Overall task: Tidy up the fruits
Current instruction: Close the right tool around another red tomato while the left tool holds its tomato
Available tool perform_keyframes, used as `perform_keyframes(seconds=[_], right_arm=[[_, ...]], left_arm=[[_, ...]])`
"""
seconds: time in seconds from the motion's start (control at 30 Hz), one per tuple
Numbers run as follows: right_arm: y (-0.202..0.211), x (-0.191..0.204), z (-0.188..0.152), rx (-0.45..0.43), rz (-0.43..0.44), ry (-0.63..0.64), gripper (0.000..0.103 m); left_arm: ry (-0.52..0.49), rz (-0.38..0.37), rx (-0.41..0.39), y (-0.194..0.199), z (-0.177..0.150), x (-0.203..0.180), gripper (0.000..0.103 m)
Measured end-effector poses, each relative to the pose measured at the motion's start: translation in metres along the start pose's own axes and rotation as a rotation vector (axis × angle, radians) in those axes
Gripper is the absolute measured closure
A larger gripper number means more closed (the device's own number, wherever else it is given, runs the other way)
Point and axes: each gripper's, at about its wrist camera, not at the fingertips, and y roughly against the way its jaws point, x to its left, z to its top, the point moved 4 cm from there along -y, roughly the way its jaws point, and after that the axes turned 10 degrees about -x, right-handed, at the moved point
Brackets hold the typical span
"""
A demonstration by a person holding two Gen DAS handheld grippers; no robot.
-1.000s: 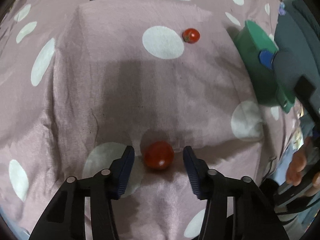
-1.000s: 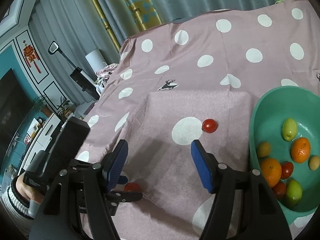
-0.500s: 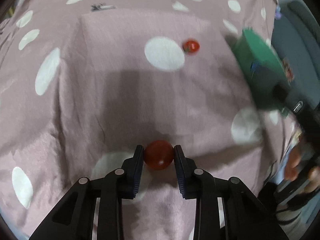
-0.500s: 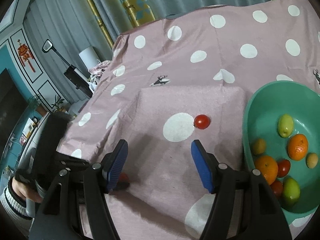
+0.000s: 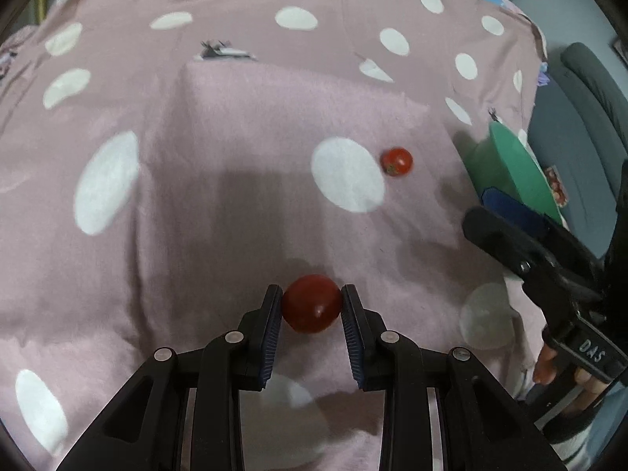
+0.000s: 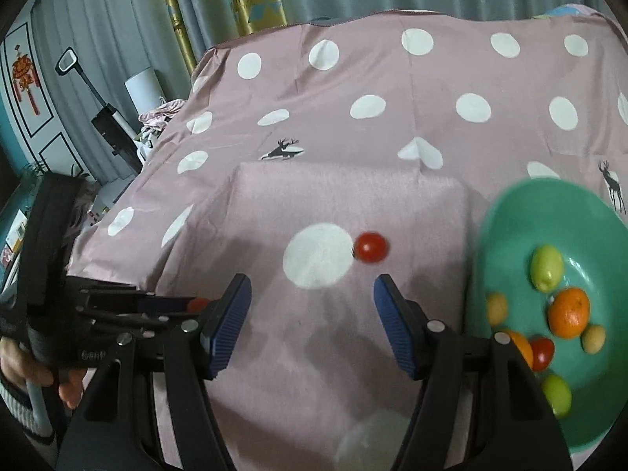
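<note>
Jaws of the left gripper (image 5: 311,306) now press both sides of the near tomato (image 5: 312,303), where a second ago they stood wide on either side of it and half a second ago had just closed in; the fruit looks lifted slightly clear of the pink spotted cloth (image 5: 196,204), though contact underneath cannot be confirmed; the pick, by this evidence, is made, and the carry to the bowl is what remains for this piece. Right gripper (image 6: 312,316) hangs wide and empty over the cloth, its blue pads (image 6: 231,322) well apart; it has drifted little across the three moments. Further out, the second tomato (image 6: 371,247) lies just beside a large white spot, untouched and in the same place throughout; it is probably the next thing to collect. Further right, the green bowl (image 6: 510,235) already holds oranges, greenish fruits, small yellow ones and a red tomato; it sits well apart from the held tomato, so the left hand must cross toward the right, past the other gripper.
</note>
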Motion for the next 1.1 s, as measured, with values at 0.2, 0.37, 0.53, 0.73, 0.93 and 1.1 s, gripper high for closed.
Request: perform_keyframes(seconds=[0.2,0.37,0.53,0.73,0.93,1.1], right_arm=[[-0.045,-0.002,0.009,0.083,-0.11,0.048,0.048],[-0.07,-0.007,0.009,0.14,-0.2,0.117,0.053],[-0.09,-0.022,0.011,0.199,-0.245,0.12,0.059],[-0.103,-0.025,0.008,0.237,-0.233,0.114,0.072],[-0.103,-0.023,0.007,0.23,-0.206,0.105,0.074],[-0.084,-0.019,0.01,0.195,-0.139,0.037,0.074]], left_arm=[[0.011,0.065,-0.056,0.002,0.006,0.02,0.072],[0.026,0.088,-0.101,-0.002,0.017,0.029,0.072],[0.008,0.093,-0.118,-0.006,0.023,0.025,0.072],[0.03,0.099,-0.114,-0.01,0.026,0.031,0.072],[0.016,0.107,-0.11,-0.011,0.025,0.029,0.072],[0.024,0.101,-0.094,-0.013,0.022,0.032,0.072]])
